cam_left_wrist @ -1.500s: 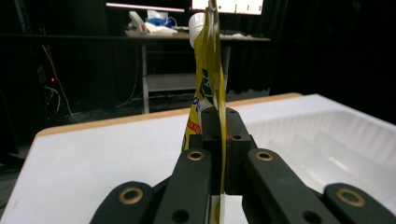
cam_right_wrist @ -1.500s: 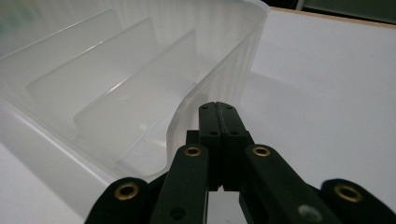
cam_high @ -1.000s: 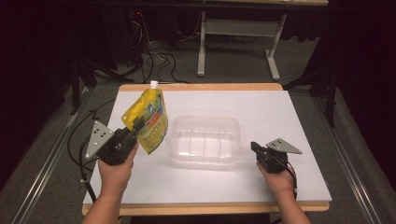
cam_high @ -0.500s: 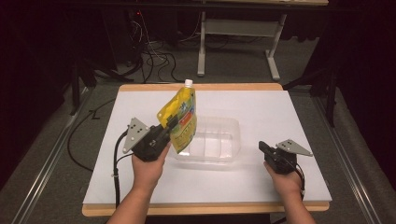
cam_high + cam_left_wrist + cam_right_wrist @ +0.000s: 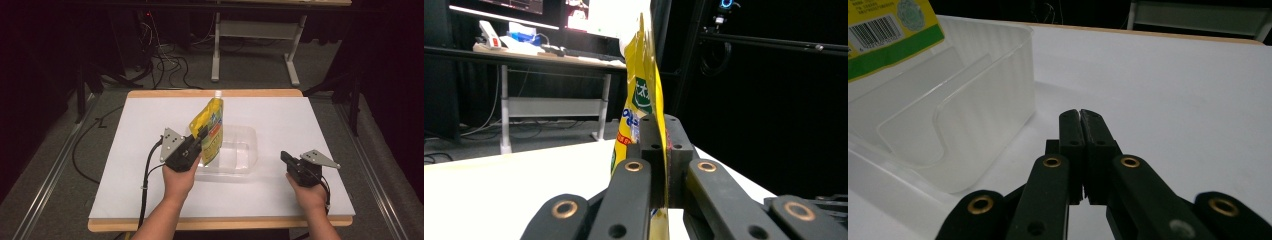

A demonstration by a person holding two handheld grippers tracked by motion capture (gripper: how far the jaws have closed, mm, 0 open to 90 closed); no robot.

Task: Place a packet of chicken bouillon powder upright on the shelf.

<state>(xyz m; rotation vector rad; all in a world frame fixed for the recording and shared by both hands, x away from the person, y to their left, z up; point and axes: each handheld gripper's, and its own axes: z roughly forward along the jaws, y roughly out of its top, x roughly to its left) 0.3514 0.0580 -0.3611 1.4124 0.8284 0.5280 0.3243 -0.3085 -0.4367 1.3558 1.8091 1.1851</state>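
Dark room around the work area; grey floor with loose black cables [image 5: 165, 65] behind the desk, and a white-legged second table [image 5: 255, 35] farther back. Left gripper view also picks up a cluttered shelf or bench [image 5: 524, 47] in the background.

Desk [image 5: 150, 200]: white top with a wooden edge strip, person seated at the near side, both forearms entering from below.

Container: one clear plastic tub [image 5: 240, 150], rectangular, open-topped, at the middle of the desk. Walls translucent, ribbed in the right gripper view [image 5: 983, 105]. No loose items visible on its floor. Lower part of the pouch hangs over or into its left end; contact with the tub bottom cannot be told.

Pouch [image 5: 211, 131]: yellow with green and blue print, white spout cap at the top. Long axis near upright, cap end tilted slightly up and away from the person, bottom end toward the tub. Barcode and green band show at the corner of the right gripper view [image 5: 888, 35]. Seen edge-on in the left gripper view [image 5: 644, 95].

Left hand-held gripper [image 5: 200, 134]: jaws clamped on the pouch's edge, pinching the film between them.

Right hand-held gripper [image 5: 284, 156]: jaws pressed together on nothing, low over the desk to the right of the tub, well apart from it.
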